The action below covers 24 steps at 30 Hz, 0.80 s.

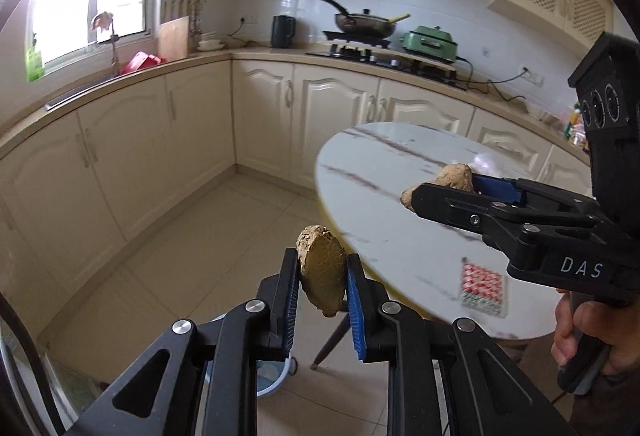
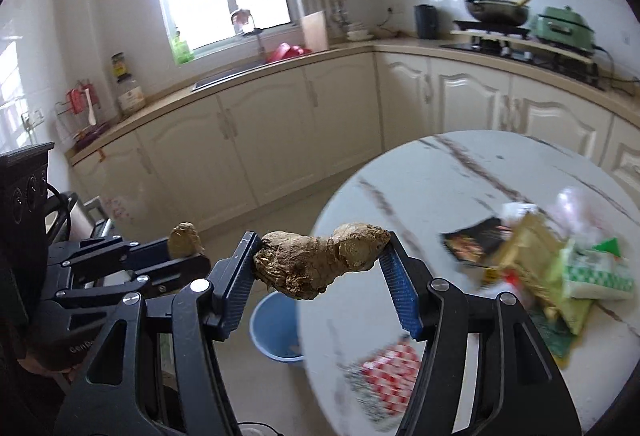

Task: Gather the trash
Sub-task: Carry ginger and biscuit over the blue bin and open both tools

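Our left gripper [image 1: 322, 276] pinches a small ginger piece [image 1: 321, 268], and our right gripper [image 2: 320, 264] clamps a larger ginger root [image 2: 320, 260]. We judge collection midway: the blue bin [image 2: 276, 328] waits at six o'clock below, while wrappers [image 2: 560, 268] remain on the table [image 2: 440, 175] at three o'clock.
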Each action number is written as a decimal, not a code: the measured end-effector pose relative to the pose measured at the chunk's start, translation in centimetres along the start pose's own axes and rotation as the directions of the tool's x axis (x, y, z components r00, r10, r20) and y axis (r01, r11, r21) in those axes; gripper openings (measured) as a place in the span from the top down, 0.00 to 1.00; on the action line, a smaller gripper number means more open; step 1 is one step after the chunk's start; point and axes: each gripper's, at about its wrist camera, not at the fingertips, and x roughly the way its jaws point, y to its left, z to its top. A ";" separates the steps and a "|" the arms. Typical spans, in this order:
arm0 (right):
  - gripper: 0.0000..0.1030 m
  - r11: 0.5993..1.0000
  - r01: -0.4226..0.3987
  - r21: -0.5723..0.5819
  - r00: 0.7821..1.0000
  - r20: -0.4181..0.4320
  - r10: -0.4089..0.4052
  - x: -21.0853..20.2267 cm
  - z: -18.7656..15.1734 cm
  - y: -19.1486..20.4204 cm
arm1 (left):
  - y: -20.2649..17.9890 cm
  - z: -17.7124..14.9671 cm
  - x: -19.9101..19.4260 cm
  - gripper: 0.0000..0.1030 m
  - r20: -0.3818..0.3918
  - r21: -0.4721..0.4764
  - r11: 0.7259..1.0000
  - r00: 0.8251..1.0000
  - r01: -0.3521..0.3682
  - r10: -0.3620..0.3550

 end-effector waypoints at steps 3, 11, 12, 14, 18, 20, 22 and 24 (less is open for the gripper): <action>0.43 0.998 -0.060 -0.024 0.997 -0.048 0.058 5.1 0.0 3.7 | 4.8 -1.8 0.6 0.82 -0.049 -0.059 0.997 0.998 -0.045 0.042; 0.43 0.995 -0.096 -0.022 0.966 -0.244 0.088 20.3 -2.3 6.6 | 12.5 -4.6 7.4 0.82 -0.222 -0.160 0.985 0.975 -0.068 0.031; 0.43 0.995 -0.099 -0.013 0.959 -0.267 0.092 21.7 -2.6 6.1 | 13.0 -4.7 8.5 0.82 -0.245 -0.167 0.983 0.969 -0.070 0.028; 0.43 0.994 -0.110 0.013 0.948 -0.298 0.108 24.7 -3.2 5.7 | 14.3 -4.6 10.2 0.82 -0.272 -0.184 0.980 0.962 -0.071 0.019; 0.41 0.996 -0.082 0.028 0.932 -0.353 0.086 28.5 -4.2 4.7 | 16.8 -4.1 12.8 0.80 -0.305 -0.230 0.969 0.952 -0.091 0.017; 0.37 0.995 -0.084 0.047 0.928 -0.359 0.095 29.2 -4.2 4.2 | 17.5 -4.0 13.6 0.78 -0.318 -0.240 0.965 0.948 -0.103 0.022; 0.32 0.996 -0.070 0.047 0.929 -0.361 0.082 29.6 -4.2 3.7 | 17.5 -3.5 13.8 0.73 -0.322 -0.241 0.962 0.946 -0.126 0.043; 0.32 0.997 -0.063 0.049 0.933 -0.352 0.076 29.3 -4.0 3.6 | 17.7 -3.3 13.7 0.60 -0.315 -0.256 0.957 0.948 -0.138 0.052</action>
